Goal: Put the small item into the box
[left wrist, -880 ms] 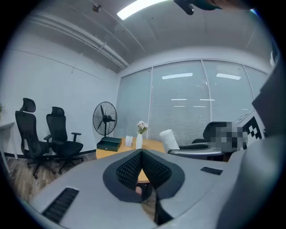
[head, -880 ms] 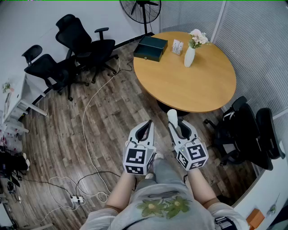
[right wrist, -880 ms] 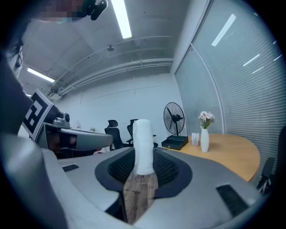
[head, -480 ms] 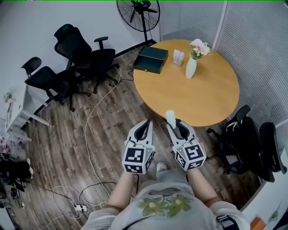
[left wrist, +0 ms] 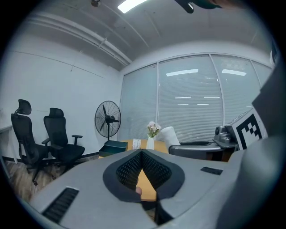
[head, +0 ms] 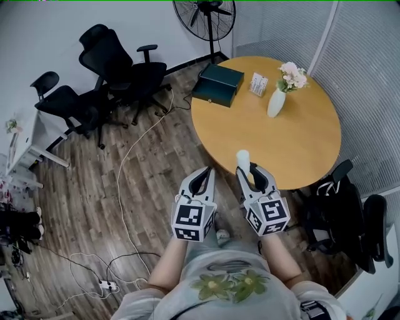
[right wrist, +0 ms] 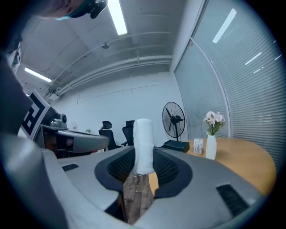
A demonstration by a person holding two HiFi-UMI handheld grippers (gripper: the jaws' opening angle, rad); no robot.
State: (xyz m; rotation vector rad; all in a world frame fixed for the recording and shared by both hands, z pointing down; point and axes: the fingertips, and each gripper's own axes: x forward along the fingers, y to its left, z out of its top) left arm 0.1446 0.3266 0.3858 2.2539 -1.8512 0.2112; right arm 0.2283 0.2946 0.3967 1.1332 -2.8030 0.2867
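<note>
A small white cylindrical item (head: 242, 157) stands up between the jaws of my right gripper (head: 250, 172), which is shut on it, just at the near edge of the round wooden table (head: 294, 144). In the right gripper view the item (right wrist: 144, 143) rises from the pads of the right gripper (right wrist: 144, 154). The dark green box (head: 217, 85) lies closed at the table's far left edge; it also shows as the box (right wrist: 178, 145) under the fan. My left gripper (head: 201, 177) hangs beside the right one over the floor, its jaws shut and empty, as the left gripper (left wrist: 142, 154) view also shows.
A white vase with flowers (head: 277, 102) and a small card stand (head: 258, 84) sit on the table's far side. Black office chairs (head: 119, 69) stand to the left, more chairs (head: 340, 212) to the right. A fan (head: 211, 15) is behind the table. A cable (head: 128, 162) runs over the wood floor.
The table has drawn nearer under both grippers; the white item's tip now lies over the table's near edge. Both grippers keep the same pose and grip.
</note>
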